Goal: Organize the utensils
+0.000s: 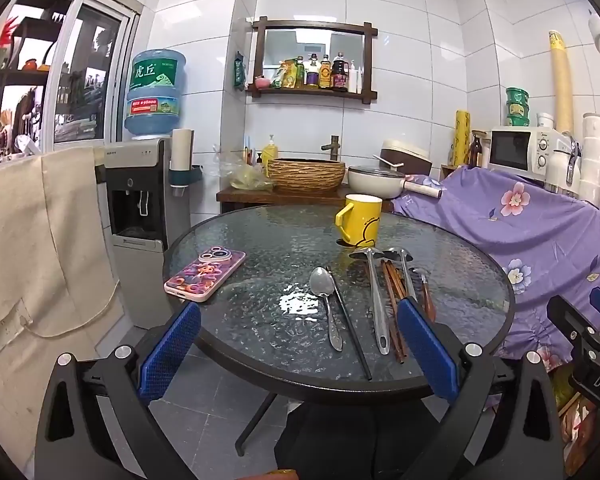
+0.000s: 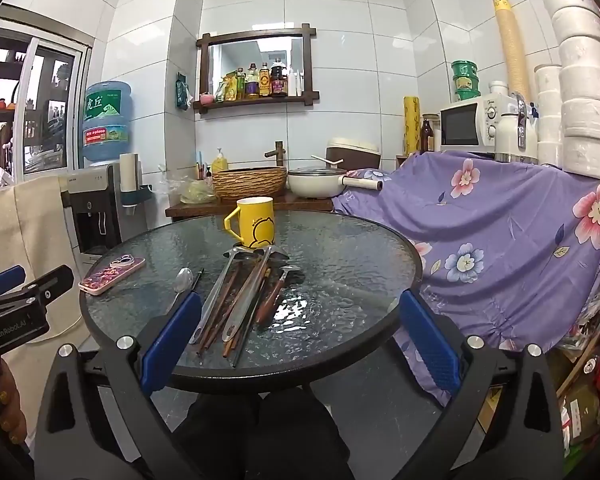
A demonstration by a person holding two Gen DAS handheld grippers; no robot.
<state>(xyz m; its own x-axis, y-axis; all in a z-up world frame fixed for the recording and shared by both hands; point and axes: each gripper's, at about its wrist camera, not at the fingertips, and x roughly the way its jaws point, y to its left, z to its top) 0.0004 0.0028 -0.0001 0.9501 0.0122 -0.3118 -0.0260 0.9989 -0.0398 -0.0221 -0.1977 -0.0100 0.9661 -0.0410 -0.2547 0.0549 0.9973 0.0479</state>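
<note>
A yellow mug point(image 1: 360, 220) point(image 2: 256, 222) stands at the far side of the round glass table point(image 1: 260, 320) point(image 2: 340, 280). In front of it lie several utensils side by side: a steel spoon point(image 1: 325, 285) point(image 2: 183, 280), a thin black stick point(image 1: 350, 324), a long steel ladle point(image 1: 374, 300) point(image 2: 216, 300), brown wooden chopsticks point(image 1: 394, 300) point(image 2: 226, 304) and a small wooden-handled spoon point(image 1: 426, 294) point(image 2: 276, 292). My left gripper point(image 1: 298, 344) hovers open at the near table edge, nothing between its blue pads. My right gripper point(image 2: 300, 340) is likewise open and empty, just short of the utensils' handles.
A phone in a pink case point(image 1: 206, 274) point(image 2: 112, 274) lies on the table's left side. A water dispenser point(image 1: 140, 200) stands to the left, a purple floral cloth point(image 1: 520, 232) covers furniture on the right. A person's dark-clad legs point(image 2: 260, 432) are under the near edge.
</note>
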